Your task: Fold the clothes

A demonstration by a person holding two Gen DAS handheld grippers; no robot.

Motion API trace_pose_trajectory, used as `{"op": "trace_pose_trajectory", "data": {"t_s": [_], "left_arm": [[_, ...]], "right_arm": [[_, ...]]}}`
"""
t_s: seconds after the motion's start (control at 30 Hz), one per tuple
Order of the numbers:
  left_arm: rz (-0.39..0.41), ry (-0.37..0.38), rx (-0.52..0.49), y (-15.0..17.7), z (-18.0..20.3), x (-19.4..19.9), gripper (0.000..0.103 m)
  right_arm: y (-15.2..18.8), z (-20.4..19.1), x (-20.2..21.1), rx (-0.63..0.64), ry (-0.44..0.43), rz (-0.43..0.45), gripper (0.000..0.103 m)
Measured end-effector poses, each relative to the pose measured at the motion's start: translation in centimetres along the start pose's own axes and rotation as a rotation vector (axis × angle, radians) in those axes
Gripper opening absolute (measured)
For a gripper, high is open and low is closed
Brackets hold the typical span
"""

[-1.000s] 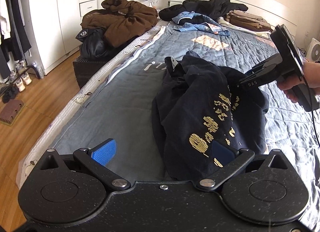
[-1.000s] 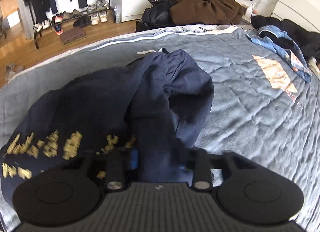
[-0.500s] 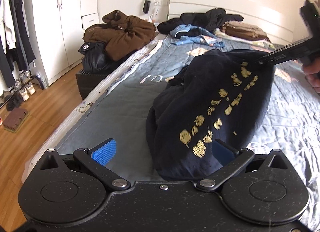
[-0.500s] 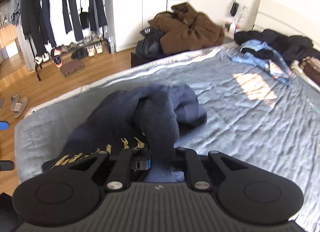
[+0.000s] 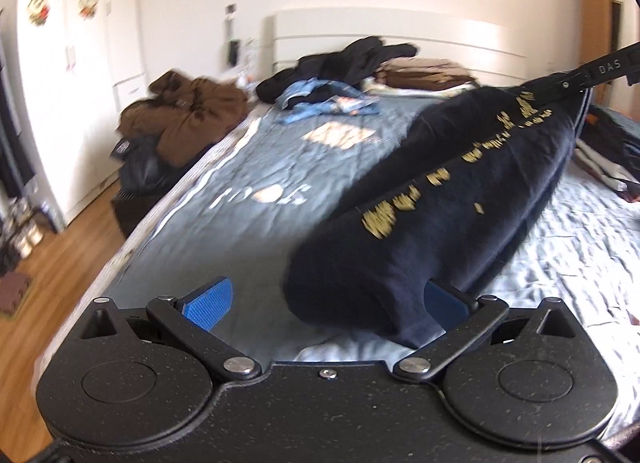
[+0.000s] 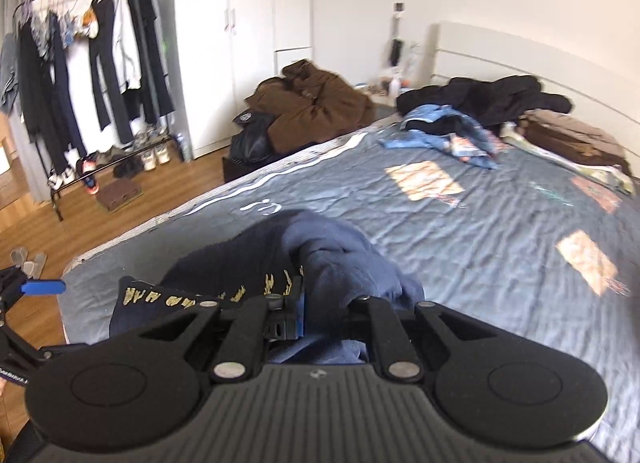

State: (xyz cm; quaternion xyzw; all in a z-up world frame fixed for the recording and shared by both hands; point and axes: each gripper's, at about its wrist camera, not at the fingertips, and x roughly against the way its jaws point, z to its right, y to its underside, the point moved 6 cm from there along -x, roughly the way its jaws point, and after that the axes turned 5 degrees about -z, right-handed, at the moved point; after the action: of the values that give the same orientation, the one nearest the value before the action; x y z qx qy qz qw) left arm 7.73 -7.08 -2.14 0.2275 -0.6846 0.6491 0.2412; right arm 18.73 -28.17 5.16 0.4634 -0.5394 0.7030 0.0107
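Navy sweatshirt (image 6: 336,259) in right hand-held gripper (image 6: 320,315)

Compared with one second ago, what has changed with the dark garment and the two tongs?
The right tongs, whose jaws have just been closing, are now shut on the navy garment and have lifted that end off the bed. The garment now hangs stretched instead of lying crumpled. The left tongs remain open, with the garment's lower end against one blue pad. The other clothes piles have not moved.
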Motion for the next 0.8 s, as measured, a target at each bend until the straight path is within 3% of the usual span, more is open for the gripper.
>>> {"op": "trace_pose_trajectory", "data": {"t_s": [0.13,0.27,0.43,0.6,0.73,0.8], "left_arm": [[0.031,0.084,-0.030,-1.1,2.6,0.9,0.103],[0.022,0.172,-0.061,-0.8,5.8,0.4,0.103],[-0.081,0.268,-0.126,2.3,10.2,-2.9,0.103],[-0.133,0.283,-0.203,3.7,13.6,-5.8,0.103],[-0.103,0.312,-0.253,2.2,15.7,-6.2,0.103],[-0.066,0.334,-0.262,0.8,16.7,-6.3,0.103]], "right_arm": [[1.2,2.7,4.9,-0.051,0.085,0.017,0.011],[4.2,5.0,7.3,-0.084,0.154,-0.036,0.011],[13.9,6.2,3.9,-0.096,0.154,-0.223,0.012],[23.0,8.1,1.5,-0.145,0.098,-0.328,0.018],[24.7,9.2,3.4,-0.210,0.028,-0.247,0.029],[23.6,9.9,5.6,-0.224,0.008,-0.149,0.045]]}}
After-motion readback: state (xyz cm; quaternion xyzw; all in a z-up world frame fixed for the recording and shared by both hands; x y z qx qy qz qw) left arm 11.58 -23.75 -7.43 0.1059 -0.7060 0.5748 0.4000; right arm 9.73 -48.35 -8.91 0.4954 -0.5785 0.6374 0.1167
